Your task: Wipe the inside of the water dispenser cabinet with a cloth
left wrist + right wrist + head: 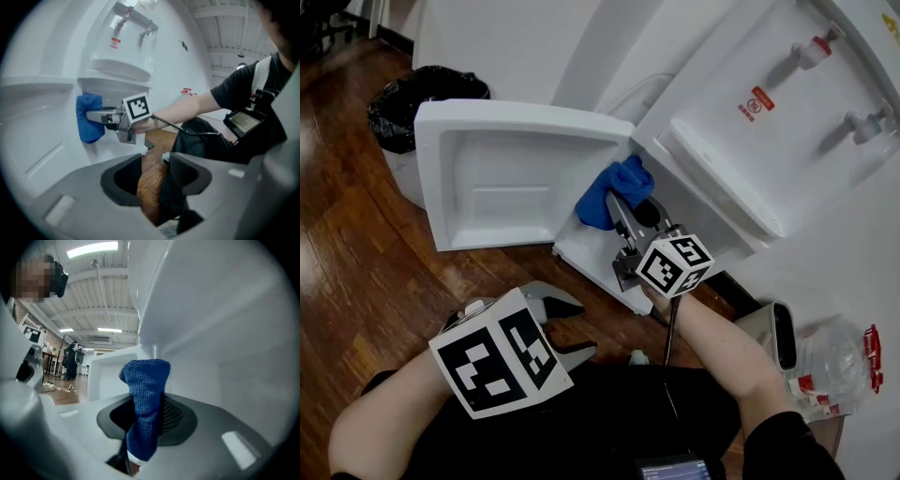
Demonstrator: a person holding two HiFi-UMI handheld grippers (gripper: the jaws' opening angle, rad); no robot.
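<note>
We take this for an open office or workspace: a dark wooden plank floor [352, 234], a white plastic water dispenser with 2 taps [722, 75], a black bin bag [408, 98], and long ceiling strip lights [92, 248] over a wide hall.

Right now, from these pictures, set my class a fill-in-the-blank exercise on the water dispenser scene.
1. The right gripper has its jaws shut on a ____ cloth.
2. The cabinet door stands ____.
3. The left gripper has its jaws apart and holds ____.
4. The floor is made of ____.
Missing words: blue; open; nothing; wood.
</note>
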